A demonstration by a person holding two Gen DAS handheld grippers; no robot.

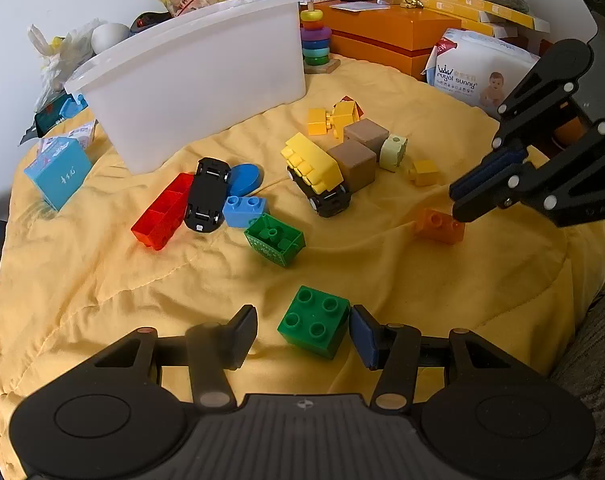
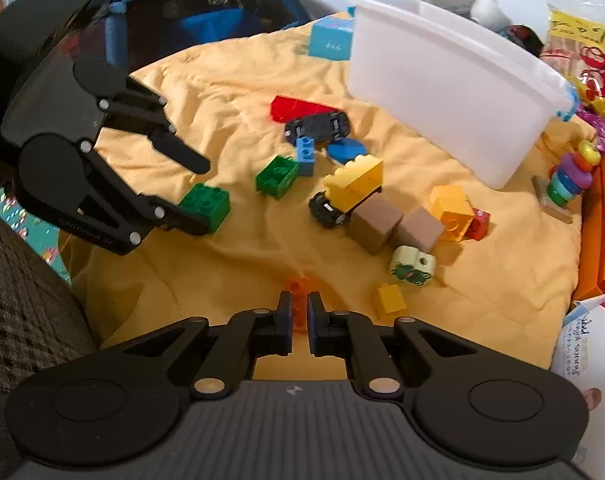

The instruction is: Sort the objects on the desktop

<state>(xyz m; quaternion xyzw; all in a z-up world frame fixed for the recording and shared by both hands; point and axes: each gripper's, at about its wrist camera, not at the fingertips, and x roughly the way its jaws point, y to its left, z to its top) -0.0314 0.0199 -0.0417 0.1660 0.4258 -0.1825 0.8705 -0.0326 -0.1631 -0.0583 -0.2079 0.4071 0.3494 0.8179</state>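
Toy bricks lie on a yellow cloth [image 1: 382, 272] in front of a white plastic bin [image 1: 198, 84]. My left gripper [image 1: 302, 330] is open around a green four-stud brick [image 1: 314, 320]; its right pad touches the brick, its left pad stands apart. The same brick shows in the right wrist view [image 2: 206, 204] between the left gripper's fingers. My right gripper [image 2: 300, 312] has its jaws nearly shut, with a small orange brick [image 2: 300, 292] in the narrow gap; I cannot tell if the pads grip it. The orange brick also shows in the left wrist view [image 1: 440, 226] under the right gripper [image 1: 460, 204].
Between the grippers lie a yellow toy truck [image 1: 316, 176], two brown cubes [image 1: 354, 162], a black toy car [image 1: 207, 194], a red brick [image 1: 162, 212], blue bricks [image 1: 244, 210], another green brick [image 1: 274, 238] and yellow bricks [image 1: 332, 118]. An orange box [image 1: 386, 36] and ring stacker [image 1: 315, 44] stand behind.
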